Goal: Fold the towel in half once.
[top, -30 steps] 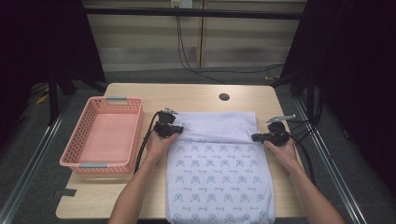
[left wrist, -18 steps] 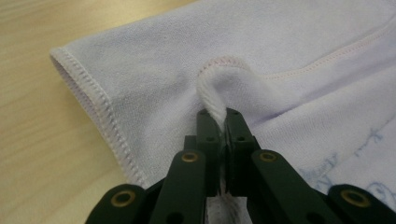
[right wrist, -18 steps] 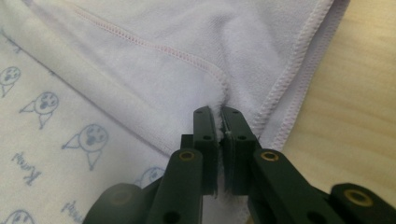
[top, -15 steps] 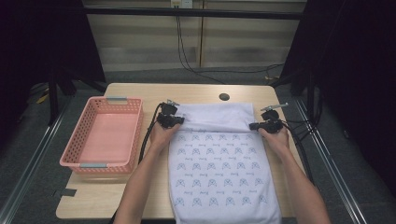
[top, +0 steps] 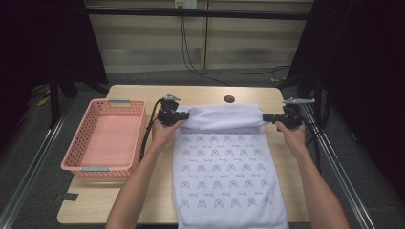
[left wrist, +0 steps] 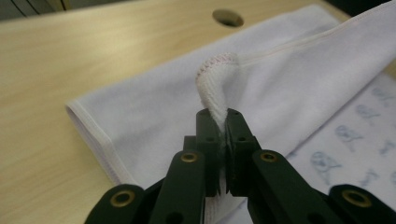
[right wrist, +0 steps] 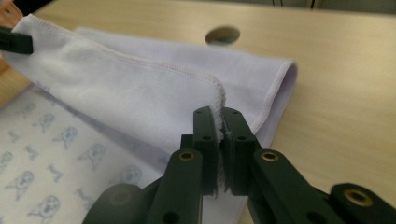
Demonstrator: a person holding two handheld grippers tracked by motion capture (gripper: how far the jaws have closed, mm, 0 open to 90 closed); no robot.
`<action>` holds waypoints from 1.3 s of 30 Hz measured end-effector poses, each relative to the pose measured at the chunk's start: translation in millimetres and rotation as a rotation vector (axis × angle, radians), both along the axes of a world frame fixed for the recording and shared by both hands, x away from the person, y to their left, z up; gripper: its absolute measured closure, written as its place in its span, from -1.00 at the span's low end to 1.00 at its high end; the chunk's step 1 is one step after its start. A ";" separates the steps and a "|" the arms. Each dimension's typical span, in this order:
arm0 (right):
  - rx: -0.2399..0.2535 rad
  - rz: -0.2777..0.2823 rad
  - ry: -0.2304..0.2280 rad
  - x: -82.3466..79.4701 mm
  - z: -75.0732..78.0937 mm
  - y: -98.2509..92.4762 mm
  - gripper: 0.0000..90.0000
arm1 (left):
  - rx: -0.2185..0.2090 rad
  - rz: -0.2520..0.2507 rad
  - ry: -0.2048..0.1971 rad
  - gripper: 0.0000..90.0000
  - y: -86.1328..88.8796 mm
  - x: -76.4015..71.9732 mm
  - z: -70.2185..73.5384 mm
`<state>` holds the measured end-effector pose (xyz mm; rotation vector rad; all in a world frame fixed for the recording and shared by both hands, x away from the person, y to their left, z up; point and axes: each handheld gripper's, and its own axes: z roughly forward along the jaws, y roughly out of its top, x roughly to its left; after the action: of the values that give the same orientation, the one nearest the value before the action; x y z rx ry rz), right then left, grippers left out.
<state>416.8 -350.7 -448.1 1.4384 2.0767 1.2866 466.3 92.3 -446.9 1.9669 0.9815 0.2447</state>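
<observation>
While the towel [top: 224, 176] lay folded back near the table's [top: 129, 93] far edge, the left gripper [top: 179, 115] and right gripper [top: 272, 117] each pinched one of its corners.

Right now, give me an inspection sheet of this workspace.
Surface: wooden table, round hole near the far edge.
Job's things: white printed cloth, far edge folded toward the person and lifted at both corners.
Clutter: pink basket at the left, apparently empty.
Grippers: left claw shut on a cloth corner; right claw shut on the other corner.
Cables: black cable trails from the left claw beside the basket; more cables on the floor behind the table.
Surroundings: dark curtains at both sides, floor rails flank the table.
</observation>
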 end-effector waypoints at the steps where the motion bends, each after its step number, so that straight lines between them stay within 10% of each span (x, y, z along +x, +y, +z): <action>1: 0.010 0.000 -0.024 -2.8 7.8 -2.2 0.91 | -0.009 0.001 -0.003 0.92 1.8 -5.6 5.1; 13: 0.071 0.075 -0.167 -66.3 59.3 -10.9 0.91 | -0.120 -0.064 -0.090 0.93 20.5 -91.7 43.0; 27: -0.004 0.160 -0.226 -140.9 116.8 -4.8 0.91 | -0.144 -0.147 -0.233 0.93 39.3 -166.2 102.6; 32: -0.014 0.199 -0.217 -171.8 103.8 1.6 0.91 | -0.071 -0.152 -0.210 0.92 44.8 -192.0 80.7; 39: -0.043 0.228 -0.111 -212.1 50.7 1.1 0.90 | -0.083 -0.214 -0.098 0.88 46.7 -227.8 24.3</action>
<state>204.6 -349.6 -397.3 1.1107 2.2276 1.3622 238.5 139.0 -422.7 1.9466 0.7016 0.1748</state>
